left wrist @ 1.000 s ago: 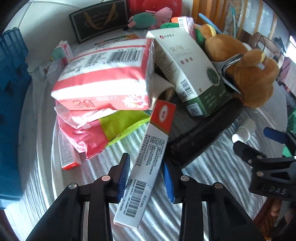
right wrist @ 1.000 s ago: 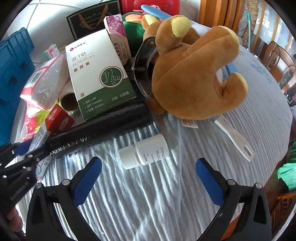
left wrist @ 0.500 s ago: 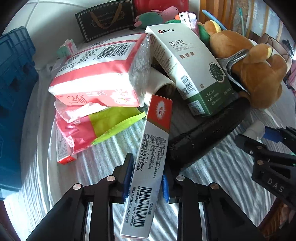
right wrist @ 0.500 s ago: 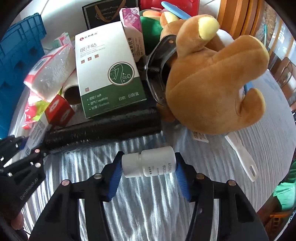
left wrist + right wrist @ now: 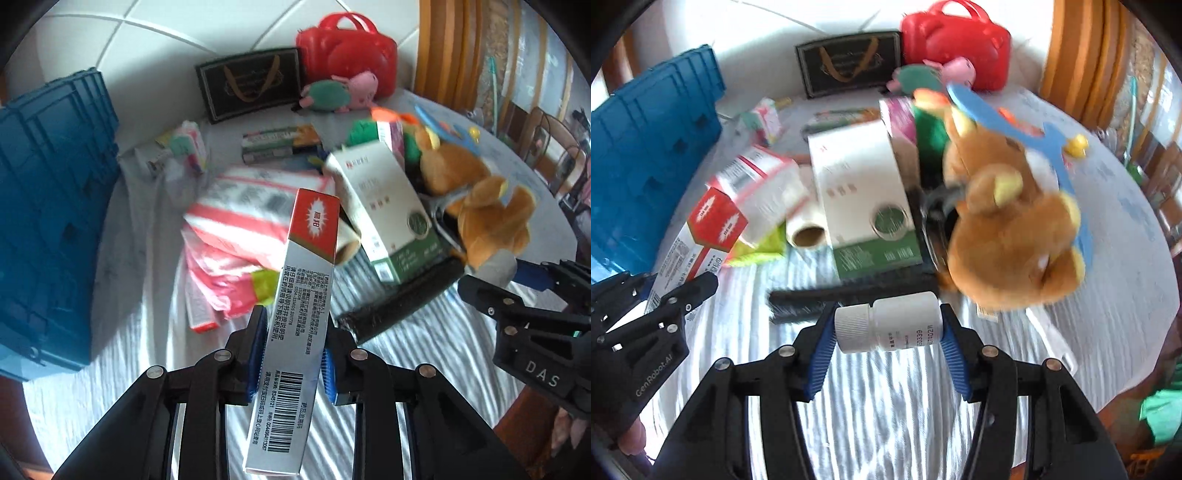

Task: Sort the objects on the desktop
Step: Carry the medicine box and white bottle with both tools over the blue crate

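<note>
Left wrist view: left gripper (image 5: 291, 360) is clamped on a long medicine carton (image 5: 295, 321), centre of frame, lifted clear of the striped tablecloth (image 5: 424, 354).
Carton markings: red end panel with white starburst, Chinese print, barcode at the lower end; digits too small to read with confidence.
Right edge, left wrist view: right gripper (image 5: 517, 271), body lettered "DAS".
Right wrist view: right gripper (image 5: 886, 332) grips a white pill bottle (image 5: 890, 325) end to end, ribbed cap toward frame left, lower centre, held above the cloth.
Bottle label: partial digits "0339" and "02"; remainder illegible.
Lower left, right wrist view: left gripper (image 5: 676, 291), body lettered "GenRobot.AI".
Centre: white-and-green box (image 5: 864, 199) with round green emblem, text blurred.
Right of centre: brown plush bear (image 5: 1012, 229).
Left edge: blue plastic crate (image 5: 646, 155).
Top: red toy bag (image 5: 956, 48); black gift bag (image 5: 849, 62) with gold handles.
</note>
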`<state>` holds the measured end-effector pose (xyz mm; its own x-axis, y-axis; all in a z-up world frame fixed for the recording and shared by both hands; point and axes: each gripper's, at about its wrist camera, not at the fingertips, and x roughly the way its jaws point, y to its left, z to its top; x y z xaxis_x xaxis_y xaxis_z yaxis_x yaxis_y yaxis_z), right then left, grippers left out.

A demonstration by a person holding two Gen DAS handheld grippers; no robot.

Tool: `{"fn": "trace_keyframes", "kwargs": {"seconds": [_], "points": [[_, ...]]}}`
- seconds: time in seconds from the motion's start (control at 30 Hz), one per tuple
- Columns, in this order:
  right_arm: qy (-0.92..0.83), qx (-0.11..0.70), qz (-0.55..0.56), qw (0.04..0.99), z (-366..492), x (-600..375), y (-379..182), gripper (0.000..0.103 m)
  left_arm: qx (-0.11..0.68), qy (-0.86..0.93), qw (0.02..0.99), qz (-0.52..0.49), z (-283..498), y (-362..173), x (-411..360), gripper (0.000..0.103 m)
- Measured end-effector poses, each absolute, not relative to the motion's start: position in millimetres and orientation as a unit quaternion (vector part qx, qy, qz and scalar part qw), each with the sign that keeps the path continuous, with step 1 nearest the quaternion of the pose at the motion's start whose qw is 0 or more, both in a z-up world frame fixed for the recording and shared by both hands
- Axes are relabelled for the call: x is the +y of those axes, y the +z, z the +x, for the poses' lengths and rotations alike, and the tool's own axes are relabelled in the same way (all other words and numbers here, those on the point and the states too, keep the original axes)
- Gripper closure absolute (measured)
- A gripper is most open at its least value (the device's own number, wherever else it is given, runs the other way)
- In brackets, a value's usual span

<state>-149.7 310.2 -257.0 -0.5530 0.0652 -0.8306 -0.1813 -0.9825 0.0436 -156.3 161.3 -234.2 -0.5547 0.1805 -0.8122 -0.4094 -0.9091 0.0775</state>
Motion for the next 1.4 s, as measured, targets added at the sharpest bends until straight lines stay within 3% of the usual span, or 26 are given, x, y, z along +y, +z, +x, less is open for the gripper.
{"fn": "trace_keyframes", "kwargs": {"seconds": [0.2, 0.6, 1.07, 1.4], "points": [[0.907, 0.033, -0.420, 0.029, -164, 291, -199, 0.050, 0.102, 0.901, 0.133, -0.400, -197, -185, 136, 0.077], [0.944, -0.034, -0.322, -0.062, -193, 226, -94, 0.050, 0.044, 0.944, 0.033, -0.324, -194, -106, 82, 0.077], [0.963, -0.058, -0.223, -0.137, -234, 64, 2, 0.050, 0.031, 0.981, -0.045, -0.189, -214, 15, -84, 0.077], [0.951, -0.081, -0.224, -0.196, -276, -75, 7, 0.050, 0.008, 0.968, -0.131, -0.213, -259, 11, -225, 0.077]]}}
